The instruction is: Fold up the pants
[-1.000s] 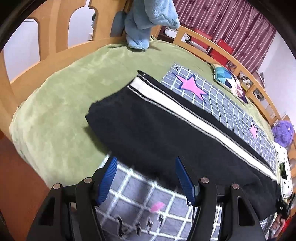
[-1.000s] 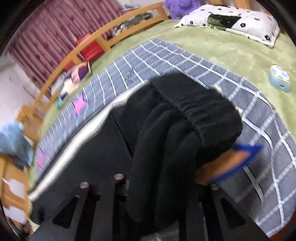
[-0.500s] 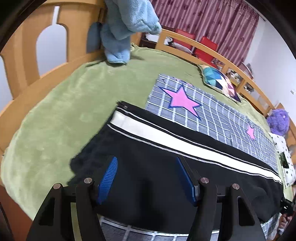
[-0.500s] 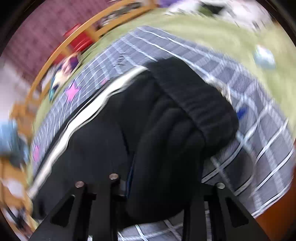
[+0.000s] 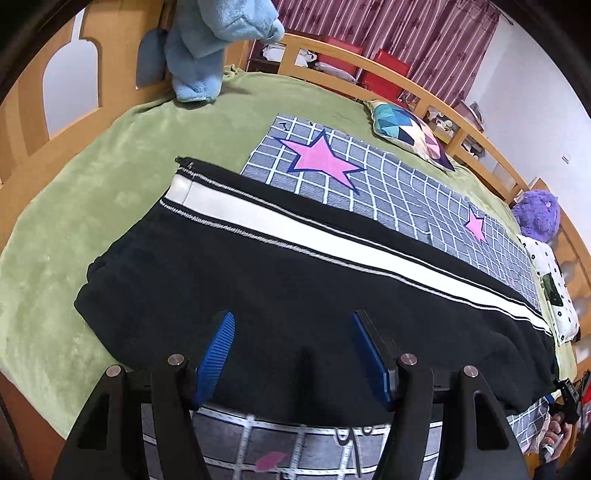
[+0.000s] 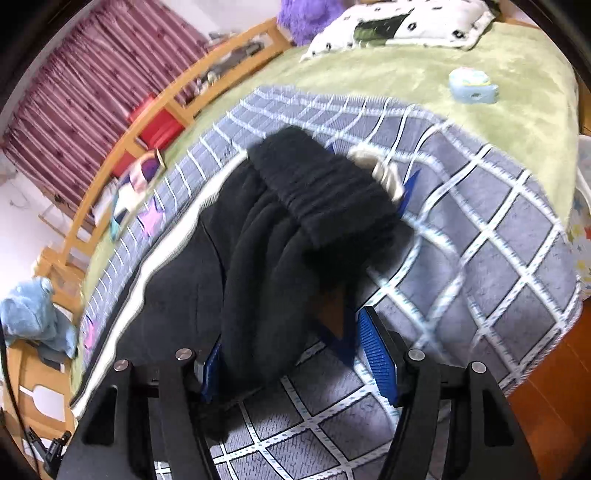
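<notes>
Black pants (image 5: 258,280) with a white side stripe lie lengthwise across a grey checked mat (image 5: 388,195) on the green bed. My left gripper (image 5: 291,332) is open, its blue pads just over the near edge of the pant legs, holding nothing. In the right wrist view the bunched waistband (image 6: 321,188) of the pants (image 6: 266,258) lies between my fingers. My right gripper (image 6: 295,347) is open; the cloth rests against the left pad, and the right pad (image 6: 376,354) stands clear of it.
A blue plush (image 5: 210,40) sits at the wooden headboard. A patterned cushion (image 5: 406,129), a purple plush (image 5: 537,218) and a white dotted pillow (image 6: 399,26) lie along the far rail. A small blue toy (image 6: 472,86) sits on the green blanket. The bed edge is near both grippers.
My right gripper has opened and let go of the waistband, which has dropped onto the mat. My left gripper has moved forward over the pant legs, still open.
</notes>
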`<state>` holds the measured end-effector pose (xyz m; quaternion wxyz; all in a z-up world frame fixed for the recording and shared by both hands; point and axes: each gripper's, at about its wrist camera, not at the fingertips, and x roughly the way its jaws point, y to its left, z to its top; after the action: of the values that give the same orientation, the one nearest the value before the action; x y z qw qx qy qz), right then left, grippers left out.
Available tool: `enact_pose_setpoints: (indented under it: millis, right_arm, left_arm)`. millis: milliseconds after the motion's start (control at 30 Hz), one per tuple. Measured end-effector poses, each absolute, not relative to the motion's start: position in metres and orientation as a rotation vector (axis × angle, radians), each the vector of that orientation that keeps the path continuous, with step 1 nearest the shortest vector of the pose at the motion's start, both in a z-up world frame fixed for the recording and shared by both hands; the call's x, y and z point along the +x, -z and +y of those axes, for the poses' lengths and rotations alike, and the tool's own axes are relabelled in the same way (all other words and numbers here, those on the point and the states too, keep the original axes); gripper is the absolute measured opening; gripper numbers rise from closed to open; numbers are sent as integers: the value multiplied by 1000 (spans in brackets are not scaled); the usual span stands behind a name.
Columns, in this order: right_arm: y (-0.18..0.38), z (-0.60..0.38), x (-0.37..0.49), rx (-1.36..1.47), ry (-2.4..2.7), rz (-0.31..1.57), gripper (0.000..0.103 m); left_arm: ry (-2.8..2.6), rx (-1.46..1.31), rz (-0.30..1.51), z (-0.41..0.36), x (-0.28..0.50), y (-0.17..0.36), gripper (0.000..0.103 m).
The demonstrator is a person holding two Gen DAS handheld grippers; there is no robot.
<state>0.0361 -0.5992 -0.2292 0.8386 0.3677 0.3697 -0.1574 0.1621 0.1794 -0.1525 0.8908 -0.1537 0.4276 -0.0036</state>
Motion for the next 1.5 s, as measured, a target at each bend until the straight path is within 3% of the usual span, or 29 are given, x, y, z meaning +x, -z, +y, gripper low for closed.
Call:
enact_pose_setpoints:
  millis: [133,167,200,367,467,533,667,1000,1400,1500]
  right_arm:
    - [238,-617,56,804,332,772,70]
    - [241,-624,62,831,362,754,67]
    - [242,-630,69,850,387,715,51]
    - [189,-625,99,551,342,576,44]
    - [174,-627,107,499,294,558,51]
    - [197,-642,118,539,311,677,64]
    - [238,-654,114,597,339,821,71]
    - [188,-621,66,397,469,793,72]
    - [138,-554,62,432,483,675,72]
    - [142,-537,77,442,462,691,72]
  left_arm:
    - [2,-331,892,169,160,142,63]
    - [1,-334,896,166,159,140,63]
    - [0,-333,900,164,160,139,63]
    - [-38,-286,905,150,159,130,63]
    - [-48,-275,901,147,160,129,63]
    - [-48,-277,913,146,161,130,63]
    - [-55,-257,926,146,162,134,63]
    - [-190,-219,893,208,170,142,63]
    - [-209,-69,906,255,287,159,63]
    - [-180,-109,949,264,305,171,49]
